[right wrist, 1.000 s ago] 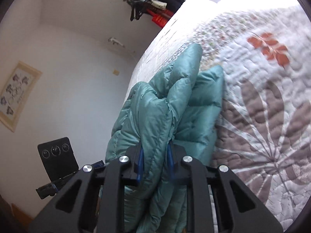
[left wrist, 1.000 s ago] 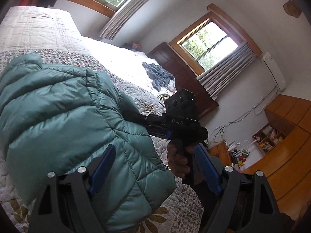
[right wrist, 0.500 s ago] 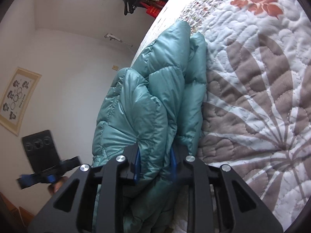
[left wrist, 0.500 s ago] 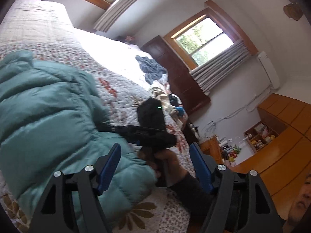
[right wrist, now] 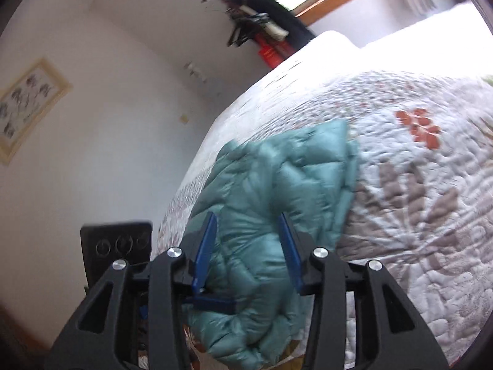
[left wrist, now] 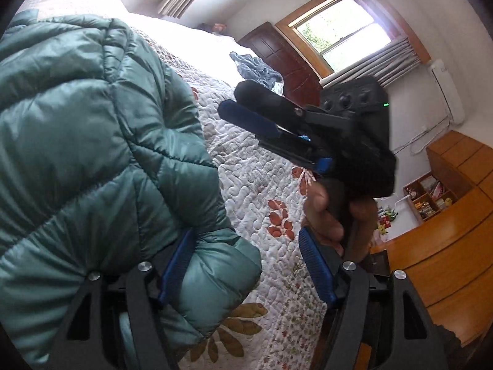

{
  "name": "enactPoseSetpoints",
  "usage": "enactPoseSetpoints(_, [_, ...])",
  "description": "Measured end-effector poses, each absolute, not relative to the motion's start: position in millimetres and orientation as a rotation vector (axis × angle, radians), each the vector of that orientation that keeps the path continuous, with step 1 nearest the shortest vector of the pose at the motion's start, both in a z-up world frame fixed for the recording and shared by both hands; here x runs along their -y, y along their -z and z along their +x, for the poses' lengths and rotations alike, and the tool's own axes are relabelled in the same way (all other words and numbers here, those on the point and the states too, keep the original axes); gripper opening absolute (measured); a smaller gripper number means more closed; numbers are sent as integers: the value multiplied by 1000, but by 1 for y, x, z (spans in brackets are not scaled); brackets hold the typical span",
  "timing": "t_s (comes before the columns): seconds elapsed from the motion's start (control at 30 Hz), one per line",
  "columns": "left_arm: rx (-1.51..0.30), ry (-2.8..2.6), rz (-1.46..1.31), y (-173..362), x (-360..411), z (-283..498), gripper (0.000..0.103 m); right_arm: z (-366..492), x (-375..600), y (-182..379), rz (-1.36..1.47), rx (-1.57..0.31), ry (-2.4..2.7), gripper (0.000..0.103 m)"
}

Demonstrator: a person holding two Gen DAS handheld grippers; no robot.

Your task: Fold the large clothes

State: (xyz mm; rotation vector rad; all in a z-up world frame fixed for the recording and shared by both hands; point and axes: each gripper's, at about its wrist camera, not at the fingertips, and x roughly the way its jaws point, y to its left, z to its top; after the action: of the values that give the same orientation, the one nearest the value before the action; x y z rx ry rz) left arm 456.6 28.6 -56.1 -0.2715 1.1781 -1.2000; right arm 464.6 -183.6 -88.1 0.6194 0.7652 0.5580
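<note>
One teal jacket (right wrist: 271, 203), two grippers, jaws apart.

Showing: one teal puffer jacket (left wrist: 92, 129), one quilted bed (left wrist: 255, 178), two hand-held grippers (left (left wrist: 246, 265), right (right wrist: 249, 246)), one grey garment (left wrist: 255, 69).

No readable text, label or number anywhere

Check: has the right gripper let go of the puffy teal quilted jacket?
Yes. The right gripper was clamped on the puffy teal quilted jacket; its fingers now stand open, pulled back along the quilt.
</note>
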Motion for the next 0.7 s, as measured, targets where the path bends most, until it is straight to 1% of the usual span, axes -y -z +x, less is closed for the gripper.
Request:
enactPoseSetpoints(0.07, [-1172,1186,-266,61,-30,456,65,473,168,104,584,-831,-540,39])
enactPoseSetpoints(0.1, [-1170,1181,-261,62,-31,455,61,478,166,117,585,-861,-527,30])
enactPoseSetpoints(0.13, [-1168,1174,-256,62,-30,454,59,481,164,130,593,-883,-519,24])
enactPoseSetpoints(0.2, [-1174,1153,-257,69,-33,456,47,486,163,152,633,-918,-526,23])
enactPoseSetpoints(0.3, [-1182,1128,-263,81,-38,462,37,490,165,174,672,-942,-527,20])
enactPoseSetpoints(0.37, [-1183,1106,-262,86,-40,464,33,495,160,183,657,-954,-523,18])
enactPoseSetpoints(0.47, [-1198,1082,-266,87,-40,465,32,505,159,188,668,-989,-514,17])
enactPoseSetpoints(0.5, [-1200,1086,-265,81,-40,463,43,506,159,182,661,-1007,-504,17])
enactPoseSetpoints(0.57, [-1138,1130,-291,56,-52,453,61,508,162,164,674,-1018,-504,26])
enactPoseSetpoints(0.6, [-1098,1152,-304,43,-63,449,63,507,165,151,692,-995,-529,32])
enactPoseSetpoints(0.63, [-1047,1177,-319,28,-77,444,65,504,171,134,707,-944,-549,32])
enactPoseSetpoints(0.7, [-960,1182,-378,10,-111,440,75,507,181,112,723,-878,-543,33])
